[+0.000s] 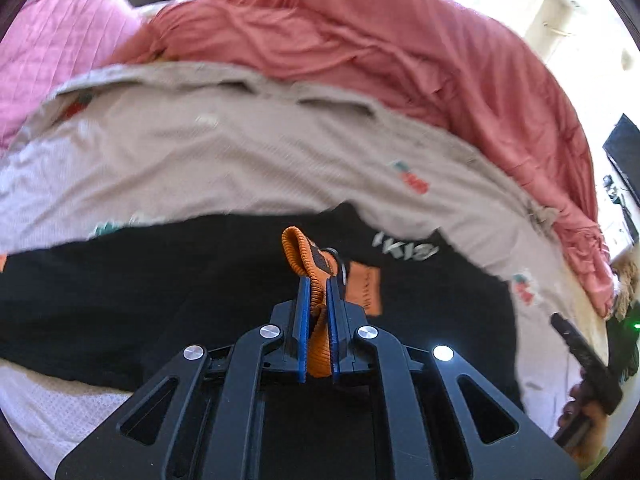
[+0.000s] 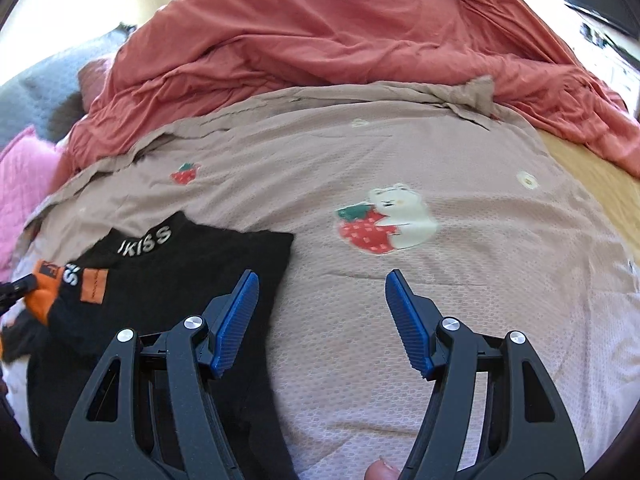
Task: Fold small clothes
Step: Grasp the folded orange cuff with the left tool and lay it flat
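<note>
A bed (image 2: 460,320) with a strawberry-print cover and a rumpled red blanket (image 2: 340,32) carries the black top (image 2: 176,276) at its near-left side. The left gripper (image 1: 317,284) is clenched on the top's orange cuff (image 1: 298,248); the right gripper (image 2: 320,284) hangs released. The knit looks light and floppy, best taken by hems. Its lower part is cut off.

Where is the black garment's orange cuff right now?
The orange cuff is pinched in the left gripper, above the black garment on the beige sheet.
</note>
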A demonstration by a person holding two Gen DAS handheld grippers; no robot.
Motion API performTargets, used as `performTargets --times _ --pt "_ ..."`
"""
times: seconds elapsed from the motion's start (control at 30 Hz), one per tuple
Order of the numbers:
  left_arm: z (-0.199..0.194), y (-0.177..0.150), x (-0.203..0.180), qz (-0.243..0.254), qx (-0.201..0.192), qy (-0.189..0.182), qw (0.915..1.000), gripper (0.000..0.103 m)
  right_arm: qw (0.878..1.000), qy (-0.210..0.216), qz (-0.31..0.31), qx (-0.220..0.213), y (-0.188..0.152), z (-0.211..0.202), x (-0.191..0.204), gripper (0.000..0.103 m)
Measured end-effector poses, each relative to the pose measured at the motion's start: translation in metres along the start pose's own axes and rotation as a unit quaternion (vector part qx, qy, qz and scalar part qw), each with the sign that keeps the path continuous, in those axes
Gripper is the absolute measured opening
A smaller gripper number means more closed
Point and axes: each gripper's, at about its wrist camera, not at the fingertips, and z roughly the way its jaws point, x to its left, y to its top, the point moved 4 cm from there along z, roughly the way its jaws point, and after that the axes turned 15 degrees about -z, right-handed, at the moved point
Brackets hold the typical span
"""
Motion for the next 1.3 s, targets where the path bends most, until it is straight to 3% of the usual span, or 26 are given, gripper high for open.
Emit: performTargets --times 0.13,0.37,0.47,0.57,0.63,0.7,0.8,0.9,1.0,1.1,1.3 --pt "0.012 -0.004 0.015 0.000 0.008 0.012 0.9999 0.007 0.998 0.009 -0.056 -0.003 0.002 0.002 0.030 0.059" --pt "0.016 -0.003 0.029 0.015 0.011 0.027 0.9995 0.007 0.991 0.084 -0.107 0.003 -0.001 0.010 0.081 0.059" --pt "0.023 -0.006 0.032 0.031 0.017 0.046 0.9983 0.008 0.989 0.090 -0.113 0.039 -0.009 0.024 0.087 0.059" --pt "0.030 -0.007 0.039 0.039 0.021 0.063 0.9970 0.009 0.985 0.059 -0.123 0.108 -0.025 0.046 0.081 0.059" --pt "0.030 -0.006 0.046 0.046 0.013 0.086 0.9952 0.009 0.985 0.080 -0.081 0.128 -0.033 0.054 0.069 0.060" --pt "0.024 -0.003 0.054 0.038 0.006 0.088 0.9954 0.009 0.986 0.088 -0.056 0.128 -0.032 0.054 0.062 0.060" --pt "0.006 0.001 0.052 0.031 -0.013 0.078 0.9964 0.009 0.989 0.066 -0.070 0.110 -0.025 0.044 0.062 0.060" --pt "-0.008 -0.001 0.031 0.062 -0.028 0.060 0.9958 0.009 0.992 0.071 -0.076 0.072 -0.013 0.028 0.066 0.060" --pt "-0.008 -0.010 0.003 0.097 -0.017 0.037 0.9945 0.010 0.990 0.092 -0.098 0.045 -0.006 0.017 0.078 0.060" --pt "0.003 -0.021 -0.011 0.115 0.003 0.035 0.9928 0.029 0.984 0.118 -0.124 0.046 -0.008 0.015 0.097 0.060" --pt "0.035 -0.044 -0.004 0.124 0.056 0.079 0.9875 0.039 0.976 0.122 -0.160 0.077 -0.022 0.022 0.121 0.060"
